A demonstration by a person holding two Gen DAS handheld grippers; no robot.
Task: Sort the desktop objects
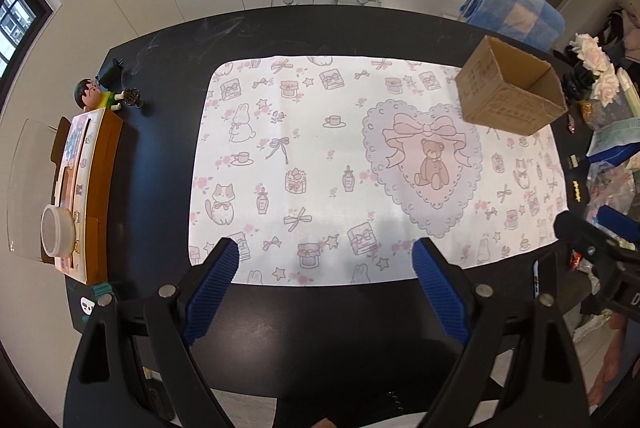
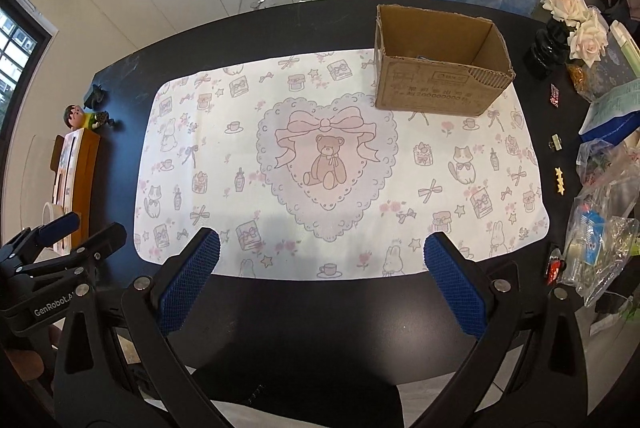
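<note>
Both grippers hover over the near edge of the dark counter (image 2: 320,312), holding nothing: the left gripper (image 1: 326,260) has its blue-padded fingers (image 1: 214,276) spread wide, and the right gripper (image 2: 320,256) is likewise spread, with only the printed placemat (image 2: 224,100) showing in the gap. The mat sits mid-counter, probably as the working area. The open-topped cardboard box (image 2: 436,88) rests on the mat's far right corner, mouth up and within reach, which suggests it is the sorting bin (interior mostly hidden by its walls; contents cannot be told). Items to be sorted lie off the mat. On the right strip: a gold star clip (image 2: 559,180), a small binder clip (image 2: 555,141), a red wrapped item (image 2: 554,94), and clear plastic bags (image 2: 600,228) at the edge. On the left: a cartoon figurine (image 1: 90,94), lying beside a wooden tray (image 1: 102,184) that carries a roll of white tape (image 1: 56,230). Judgement: sorting has barely begun; the right-hand clutter is nearest the right gripper, so that side looks the natural first reach.
</note>
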